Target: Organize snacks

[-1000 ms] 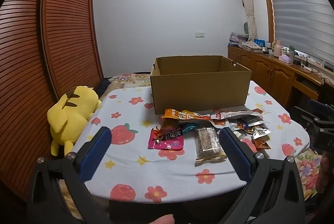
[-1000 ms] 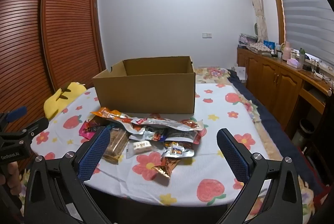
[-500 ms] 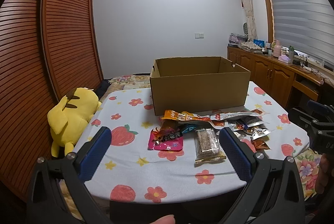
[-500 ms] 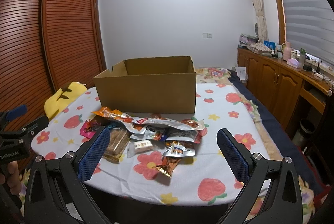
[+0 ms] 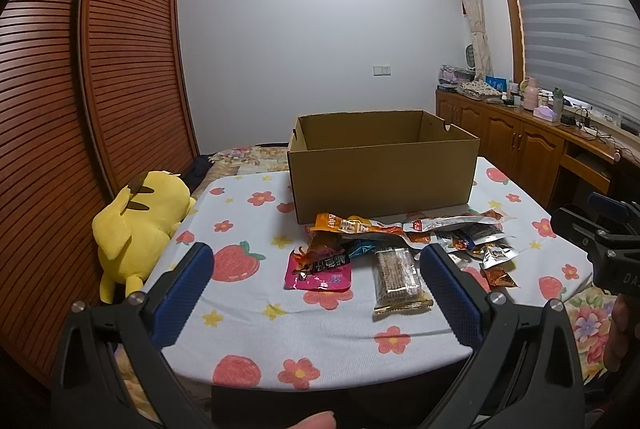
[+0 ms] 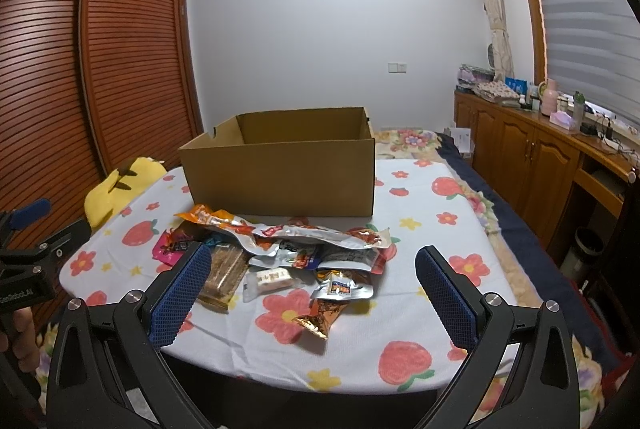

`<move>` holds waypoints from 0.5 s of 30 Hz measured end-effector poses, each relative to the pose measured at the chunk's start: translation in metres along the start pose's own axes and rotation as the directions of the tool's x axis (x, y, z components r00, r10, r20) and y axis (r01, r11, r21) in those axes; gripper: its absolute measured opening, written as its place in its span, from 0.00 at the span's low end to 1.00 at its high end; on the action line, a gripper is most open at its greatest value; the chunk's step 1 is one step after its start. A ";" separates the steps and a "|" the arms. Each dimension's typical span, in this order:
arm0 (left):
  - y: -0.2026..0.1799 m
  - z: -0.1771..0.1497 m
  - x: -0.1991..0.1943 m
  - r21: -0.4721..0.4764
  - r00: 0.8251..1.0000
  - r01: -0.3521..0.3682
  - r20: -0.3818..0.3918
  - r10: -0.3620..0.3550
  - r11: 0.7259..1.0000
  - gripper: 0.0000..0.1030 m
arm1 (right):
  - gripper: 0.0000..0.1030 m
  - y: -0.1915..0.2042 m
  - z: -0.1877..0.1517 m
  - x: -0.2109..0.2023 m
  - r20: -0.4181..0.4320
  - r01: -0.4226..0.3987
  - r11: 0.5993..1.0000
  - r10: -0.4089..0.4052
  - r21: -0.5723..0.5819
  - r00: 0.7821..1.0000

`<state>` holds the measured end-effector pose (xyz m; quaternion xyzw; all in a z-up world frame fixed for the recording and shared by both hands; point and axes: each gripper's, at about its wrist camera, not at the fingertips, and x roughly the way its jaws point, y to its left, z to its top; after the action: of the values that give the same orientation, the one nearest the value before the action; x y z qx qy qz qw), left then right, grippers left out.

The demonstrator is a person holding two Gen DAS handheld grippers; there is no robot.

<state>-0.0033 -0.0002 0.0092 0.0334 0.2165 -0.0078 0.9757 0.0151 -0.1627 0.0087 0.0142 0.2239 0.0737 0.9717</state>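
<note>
A heap of snack packets (image 6: 304,253) lies on the flowered tablecloth (image 6: 440,213) in front of an open cardboard box (image 6: 280,173). In the left wrist view the box (image 5: 380,173) stands behind a pink packet (image 5: 318,271), a brown bar in clear wrap (image 5: 398,277) and a long orange packet (image 5: 356,225). My left gripper (image 5: 316,293) is open and empty at the table's near edge. My right gripper (image 6: 312,289) is open and empty, above the near edge, short of a gold packet (image 6: 320,317).
A yellow plush toy (image 5: 140,217) lies at the table's left edge by the slatted wardrobe (image 5: 80,109). Wooden cabinets (image 6: 532,157) with bottles run along the right wall. A bed (image 6: 420,141) lies behind the table.
Both views have risen and shifted very slightly; the snacks and box lie as before. Both grippers stay open.
</note>
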 end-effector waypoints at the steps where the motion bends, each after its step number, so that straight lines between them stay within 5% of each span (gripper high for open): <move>1: 0.000 0.001 0.000 0.000 1.000 0.000 0.000 0.000 1.000 1.00 | 1.00 0.000 0.000 0.000 0.000 0.001 1.000 -0.001 0.000 1.000; 15: 0.000 0.003 -0.001 0.004 1.000 -0.001 0.003 0.001 1.000 1.00 | 1.00 0.001 0.000 0.000 0.001 0.000 1.000 0.000 -0.001 1.000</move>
<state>-0.0030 -0.0006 0.0126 0.0353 0.2149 -0.0077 0.9760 0.0144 -0.1621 0.0086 0.0140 0.2233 0.0736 0.9719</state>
